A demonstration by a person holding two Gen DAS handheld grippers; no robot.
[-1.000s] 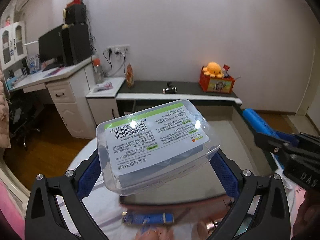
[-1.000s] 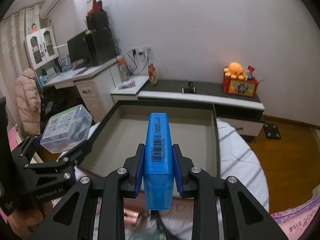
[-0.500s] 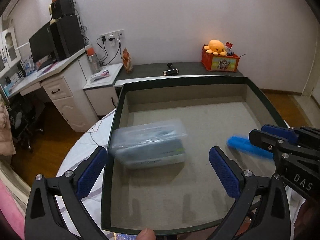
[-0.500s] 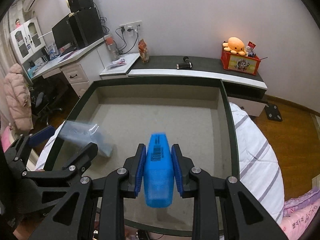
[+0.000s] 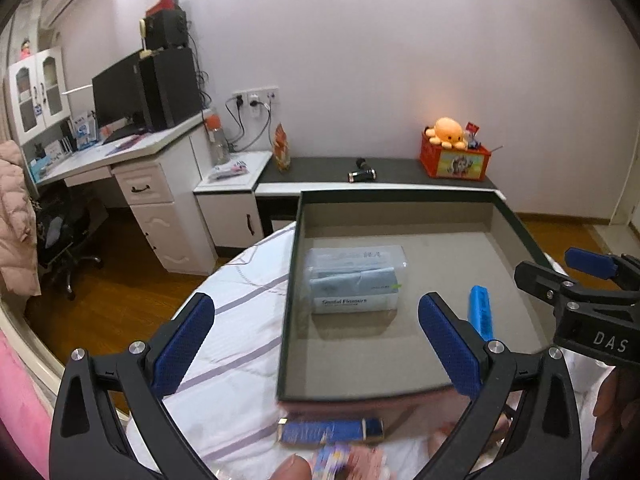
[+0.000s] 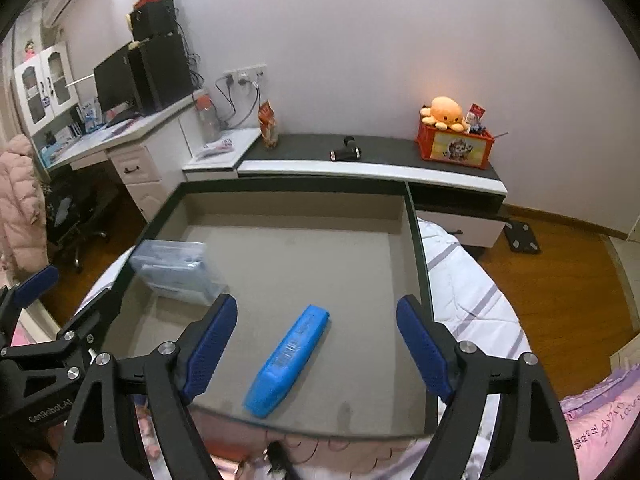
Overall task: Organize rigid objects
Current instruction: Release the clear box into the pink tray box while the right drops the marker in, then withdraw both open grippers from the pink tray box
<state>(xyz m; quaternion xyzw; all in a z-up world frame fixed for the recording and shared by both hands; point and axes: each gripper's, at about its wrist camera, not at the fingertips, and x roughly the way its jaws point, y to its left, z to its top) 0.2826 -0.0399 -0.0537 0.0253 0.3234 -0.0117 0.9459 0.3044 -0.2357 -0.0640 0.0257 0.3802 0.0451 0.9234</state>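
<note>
A dark-rimmed open box (image 5: 289, 280) with a grey floor sits on the bed; it also shows in the right wrist view (image 6: 418, 248). A clear plastic container (image 5: 356, 282) lies inside at its left, also seen in the right wrist view (image 6: 176, 270). A blue case (image 6: 288, 360) lies flat on the box floor at the front; it shows in the left wrist view (image 5: 480, 312) too. My left gripper (image 5: 316, 348) is open and empty, above the box's front left. My right gripper (image 6: 316, 352) is open and empty, just above the blue case.
A small blue and gold object (image 5: 332, 432) and other blurred items lie on the white striped bedding (image 5: 236, 344) in front of the box. A low dark shelf (image 6: 376, 152) with an orange crate (image 6: 454, 146) and a white desk (image 5: 132, 160) stand behind.
Both grippers opened and let go: the clear container and the blue case dropped into the box and now lie on its floor. Both grippers have pulled back.
</note>
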